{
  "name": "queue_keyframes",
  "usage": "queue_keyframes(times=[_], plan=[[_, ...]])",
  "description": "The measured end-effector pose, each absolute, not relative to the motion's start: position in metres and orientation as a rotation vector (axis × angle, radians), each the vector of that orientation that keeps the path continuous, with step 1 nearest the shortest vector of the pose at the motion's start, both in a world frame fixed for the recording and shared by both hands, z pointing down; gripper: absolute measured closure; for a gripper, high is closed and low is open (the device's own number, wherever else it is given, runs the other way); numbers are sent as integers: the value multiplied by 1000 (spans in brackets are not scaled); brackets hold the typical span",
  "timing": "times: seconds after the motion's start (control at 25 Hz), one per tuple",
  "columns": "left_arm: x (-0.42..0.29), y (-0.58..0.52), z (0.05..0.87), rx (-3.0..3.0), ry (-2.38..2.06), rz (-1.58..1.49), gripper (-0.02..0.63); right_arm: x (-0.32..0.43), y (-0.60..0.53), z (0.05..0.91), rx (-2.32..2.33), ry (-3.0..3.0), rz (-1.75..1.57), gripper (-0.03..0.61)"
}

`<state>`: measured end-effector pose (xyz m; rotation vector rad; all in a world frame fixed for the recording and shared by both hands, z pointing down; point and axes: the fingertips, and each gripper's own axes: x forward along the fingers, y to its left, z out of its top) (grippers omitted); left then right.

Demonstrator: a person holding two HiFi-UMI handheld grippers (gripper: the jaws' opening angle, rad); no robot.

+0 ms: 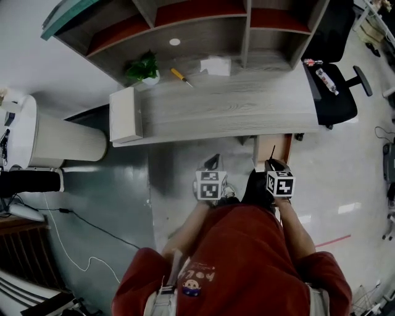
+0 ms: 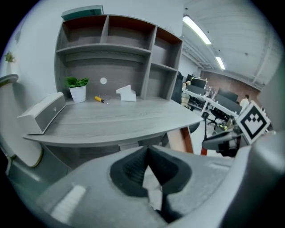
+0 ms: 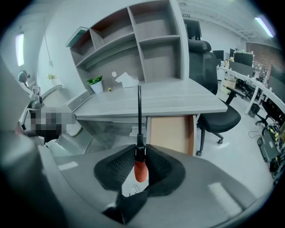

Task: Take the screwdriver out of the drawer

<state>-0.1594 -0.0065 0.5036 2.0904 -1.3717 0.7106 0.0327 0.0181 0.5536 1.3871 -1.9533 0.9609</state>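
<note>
A screwdriver (image 3: 139, 116) with a red handle and a long black shaft is clamped between the pads of my right gripper (image 3: 141, 150). Its shaft points up and away from the jaws. In the head view that right gripper (image 1: 272, 166) hangs just in front of the open wooden drawer (image 1: 272, 148) under the grey desk (image 1: 247, 105). The drawer (image 3: 171, 132) shows below the desk edge, and its inside looks bare. My left gripper (image 1: 213, 163) floats beside the right one, in front of the desk. Its pads (image 2: 133, 167) meet at the tips with nothing between them.
On the desk stand a potted plant (image 1: 145, 69), a yellow-handled screwdriver (image 1: 181, 76), a white box (image 1: 216, 65) and a pale case (image 1: 125, 114) at the left end. Shelves (image 1: 203, 18) rise behind. A black office chair (image 1: 336, 92) sits to the right.
</note>
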Motion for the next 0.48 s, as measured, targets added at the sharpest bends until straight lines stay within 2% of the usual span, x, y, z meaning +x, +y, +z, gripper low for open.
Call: queue_keyframes(times=[0.48], plan=[[-161, 2, 476, 2144, -1404, 681, 615, 26, 16, 503, 1425, -2050, 915, 508]])
